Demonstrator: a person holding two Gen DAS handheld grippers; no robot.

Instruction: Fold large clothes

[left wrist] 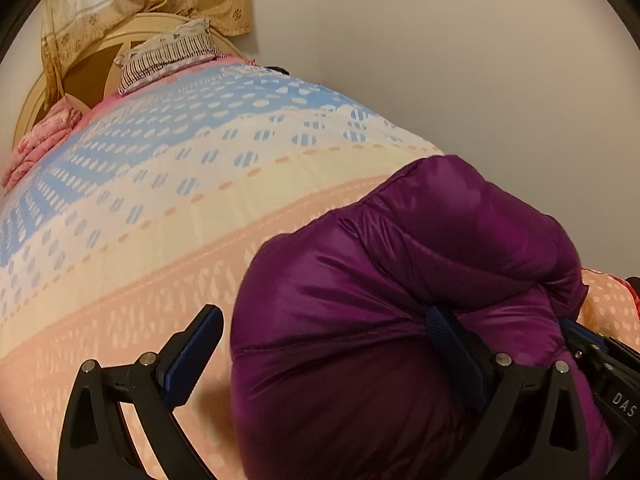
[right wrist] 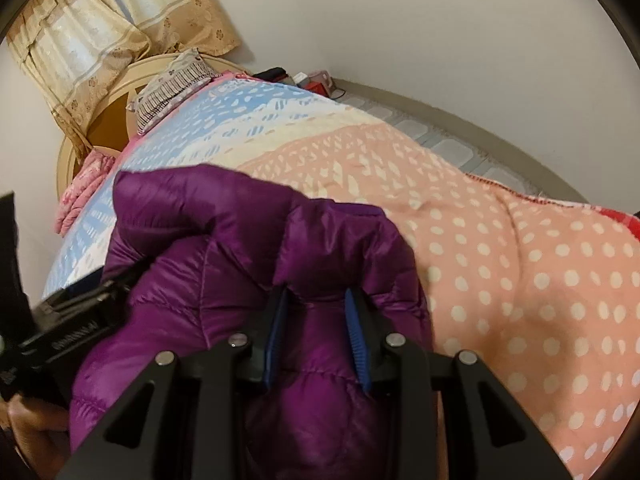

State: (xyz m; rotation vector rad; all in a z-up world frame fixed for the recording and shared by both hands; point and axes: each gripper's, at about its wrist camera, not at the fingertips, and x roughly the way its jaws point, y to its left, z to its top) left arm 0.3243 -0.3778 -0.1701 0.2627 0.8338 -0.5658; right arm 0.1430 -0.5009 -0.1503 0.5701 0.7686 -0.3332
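While clamping the purple jacket (right wrist: pixel 224 240), right hand-held gripper (right wrist: pixel 316 300) (narrowly parted) grips.

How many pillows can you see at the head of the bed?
1: a striped pillow against the headboard. Beside it is a pink quilted bundle, not clearly a pillow; more may be hidden.
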